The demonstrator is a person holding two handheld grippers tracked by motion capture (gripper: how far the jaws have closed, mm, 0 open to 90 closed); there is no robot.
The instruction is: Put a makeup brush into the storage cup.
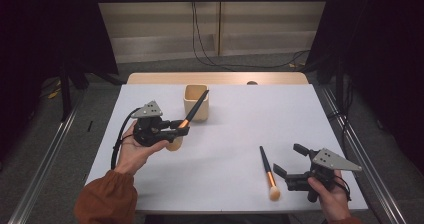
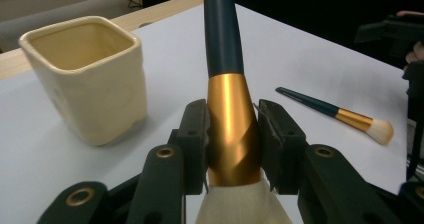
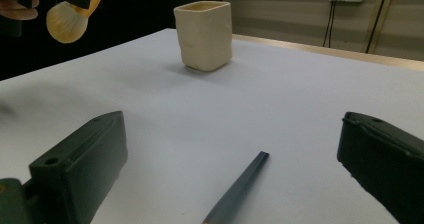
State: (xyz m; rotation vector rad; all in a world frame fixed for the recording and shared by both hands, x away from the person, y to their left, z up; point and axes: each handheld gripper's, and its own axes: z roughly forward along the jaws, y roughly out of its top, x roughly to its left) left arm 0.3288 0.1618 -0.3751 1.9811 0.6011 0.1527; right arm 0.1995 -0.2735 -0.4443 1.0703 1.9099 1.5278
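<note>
My left gripper (image 1: 181,125) is shut on the gold collar of a large makeup brush (image 2: 231,129), lifted off the table. Its dark handle (image 1: 198,105) slants up toward the cream square cup (image 1: 196,102), and its pale bristle head (image 1: 174,144) hangs below the jaws. The cup (image 2: 90,79) stands just left of the held brush in the left gripper view. A second, smaller brush (image 1: 268,172) lies flat on the white table near the front right. My right gripper (image 1: 290,159) stands open just right of it; the brush's handle tip (image 3: 240,186) lies between the wide jaws, untouched.
The white table (image 1: 235,129) ends at a wooden strip (image 1: 215,78) along its far edge. Dark curtains and stands flank both sides, and cables hang down the back wall. The cup (image 3: 204,34) appears far ahead in the right gripper view.
</note>
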